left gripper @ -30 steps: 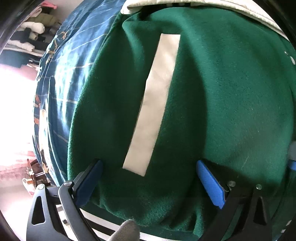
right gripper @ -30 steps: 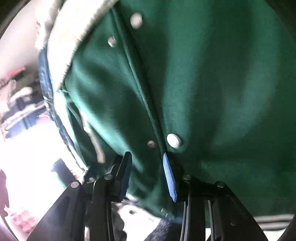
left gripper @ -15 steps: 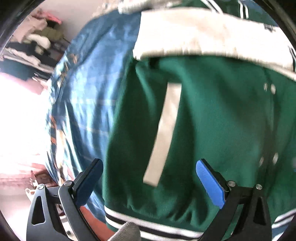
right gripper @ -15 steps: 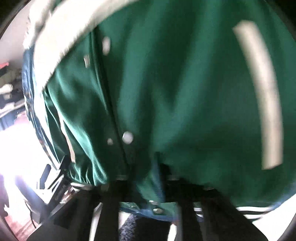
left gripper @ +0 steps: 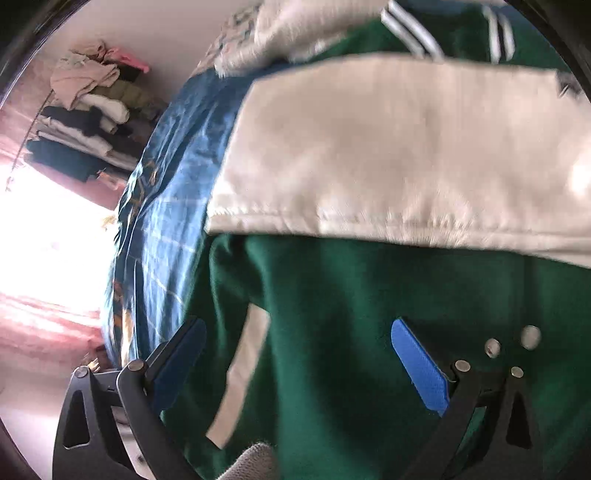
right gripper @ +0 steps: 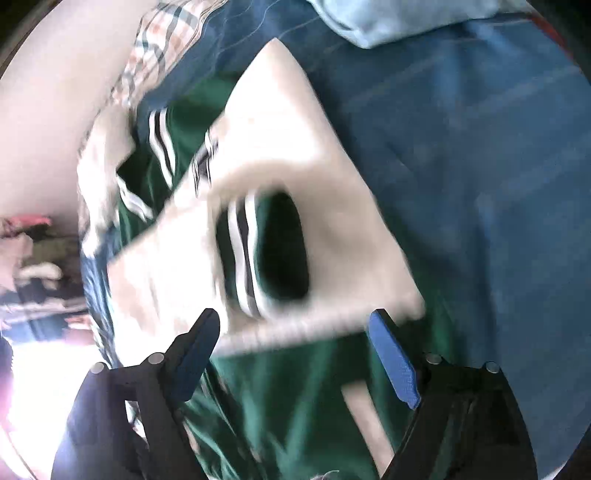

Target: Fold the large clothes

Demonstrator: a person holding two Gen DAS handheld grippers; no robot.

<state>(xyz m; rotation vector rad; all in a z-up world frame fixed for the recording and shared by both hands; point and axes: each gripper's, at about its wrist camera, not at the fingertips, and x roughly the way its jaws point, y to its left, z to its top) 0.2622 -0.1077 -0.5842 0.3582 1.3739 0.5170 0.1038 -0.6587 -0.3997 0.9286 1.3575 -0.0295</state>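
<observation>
A green varsity jacket (left gripper: 369,332) with cream sleeves (left gripper: 399,155) and striped cuffs lies on a blue bed cover (left gripper: 166,206). A cream pocket strip (left gripper: 243,373) and metal snaps (left gripper: 493,347) show near the left gripper (left gripper: 295,362), which is open above the green front and holds nothing. In the right wrist view the jacket (right gripper: 288,398) shows a cream sleeve (right gripper: 295,155) folded across it with a striped cuff (right gripper: 243,254). The right gripper (right gripper: 295,350) is open over the sleeve's edge, empty. Both views are motion-blurred.
The blue bed cover (right gripper: 480,184) stretches to the right. A checked cloth (right gripper: 159,48) and a pale blue cloth (right gripper: 388,18) lie at its far end. Stacked folded clothes (left gripper: 88,122) stand beyond the bed by a bright window (left gripper: 48,240).
The right gripper, nearly closed on the jacket's snap front a second ago, has opened and pulled back. Both grippers have drawn away from the jacket, so the cream sleeves come into view.
</observation>
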